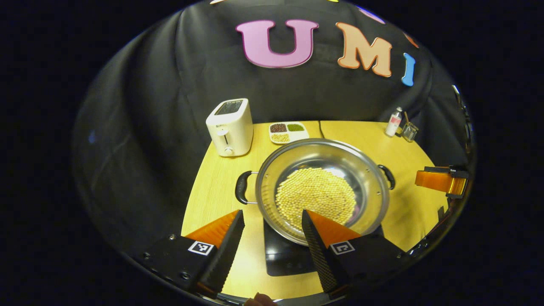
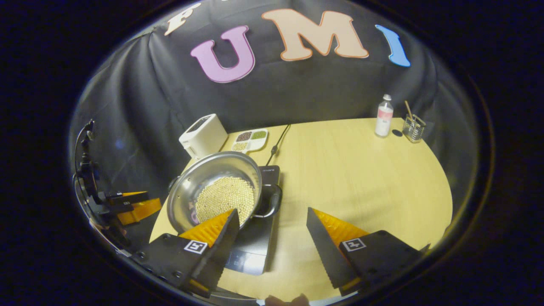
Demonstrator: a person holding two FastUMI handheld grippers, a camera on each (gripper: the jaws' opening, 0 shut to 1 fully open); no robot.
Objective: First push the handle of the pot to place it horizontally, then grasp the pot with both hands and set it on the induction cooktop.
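A steel pot point(image 1: 374, 199) holding yellow beans rests on the black induction cooktop point(image 1: 284, 255) near the table's front. Its two black handles point(image 1: 243, 187) stick out to the left and right. My left gripper point(image 1: 272, 229) hangs open in front of the pot, touching nothing. In the right gripper view the pot point(image 2: 187, 191) stands on the cooktop point(image 2: 255, 242) with one handle point(image 2: 272, 202) facing me. My right gripper point(image 2: 272, 225) is open, just short of that handle, with nothing between its fingers. The other gripper point(image 2: 127, 204) shows at the far left, off the pot.
A white toaster point(image 1: 230, 127) and a divided tray of beans point(image 1: 288, 131) stand behind the pot. A small bottle point(image 1: 393, 122) and a glass jar point(image 1: 409, 131) sit at the back right corner. A cable point(image 2: 278, 142) runs from the cooktop to the back.
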